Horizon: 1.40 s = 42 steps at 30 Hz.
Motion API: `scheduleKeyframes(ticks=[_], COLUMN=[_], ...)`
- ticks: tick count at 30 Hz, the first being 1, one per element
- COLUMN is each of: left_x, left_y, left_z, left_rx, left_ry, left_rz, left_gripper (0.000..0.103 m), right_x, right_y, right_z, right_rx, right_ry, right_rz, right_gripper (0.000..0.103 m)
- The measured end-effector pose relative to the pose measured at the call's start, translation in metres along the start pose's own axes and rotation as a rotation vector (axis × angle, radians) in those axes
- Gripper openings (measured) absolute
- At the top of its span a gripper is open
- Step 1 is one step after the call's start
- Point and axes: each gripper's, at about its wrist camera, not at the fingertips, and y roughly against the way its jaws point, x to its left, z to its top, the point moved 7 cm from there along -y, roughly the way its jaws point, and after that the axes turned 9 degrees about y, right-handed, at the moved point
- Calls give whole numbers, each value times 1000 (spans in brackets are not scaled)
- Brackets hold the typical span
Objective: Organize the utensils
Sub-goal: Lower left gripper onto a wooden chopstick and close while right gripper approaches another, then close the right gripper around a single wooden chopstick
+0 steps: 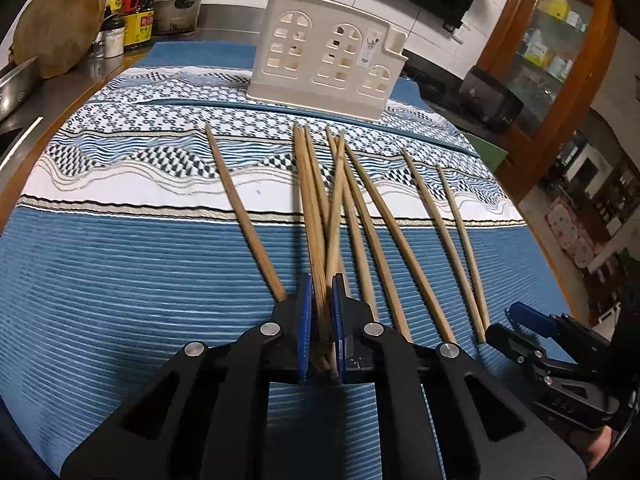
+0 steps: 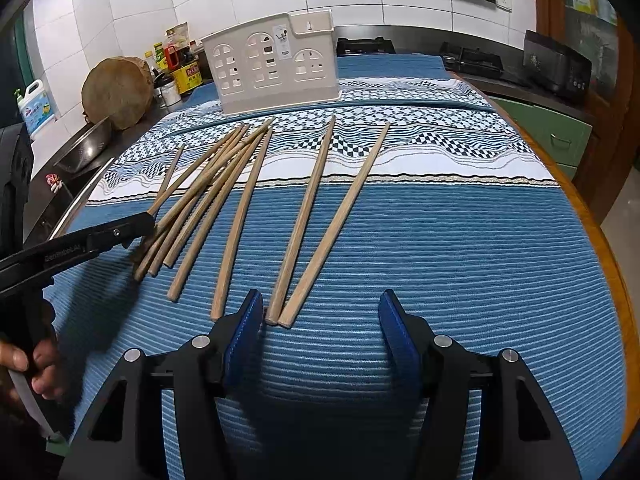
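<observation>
Bamboo chopsticks (image 2: 240,216) lie fanned across the blue-and-white cloth (image 2: 460,248), butts toward its near edge, tips toward the cream holder (image 2: 272,72) standing at the far edge. The left gripper (image 1: 320,280) is closed on the butts of a small bundle (image 1: 316,216) from the middle of the fan; the step in hand is judged to be gathering. The right gripper (image 2: 320,312) stands wide, just beside the butts of the rightmost pair (image 2: 316,220), holding nothing. The next move probably calls for lifting the bundle clear and tipping it upright over the holder.
</observation>
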Motion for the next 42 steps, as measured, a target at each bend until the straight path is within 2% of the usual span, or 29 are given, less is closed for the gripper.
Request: scheduleKeyframes(ticks=[5,9,15,18,27,31,42], left_x=[13,21,20,18,8,5,5], left_y=[2,-2,1,4,-12,-22,-24], left_z=[5,7,8,11,14,11,6], left_rx=[-11,-6,-4,-14,23,51,54], left_ry=[15,23,18,11,-29,-45,-81], left_rz=[17,28,5,-7,-23,-7,31], left_gripper=[7,7,8,10,10,13,13], right_x=[1,2,2,0,4,7,10], right_y=[-2,-4,-7,-7,-14,-18,-20], right_z=[2,2,3,6,12,13,13], right_rx=[3,11,20,12,30,42,43], right_ry=[-3,-11,-25,-38,-35,-21,6], right_rz=[-8,-22,-38,-45,-50,-54,-80], right_gripper=[59,54,42,33,32,32,35])
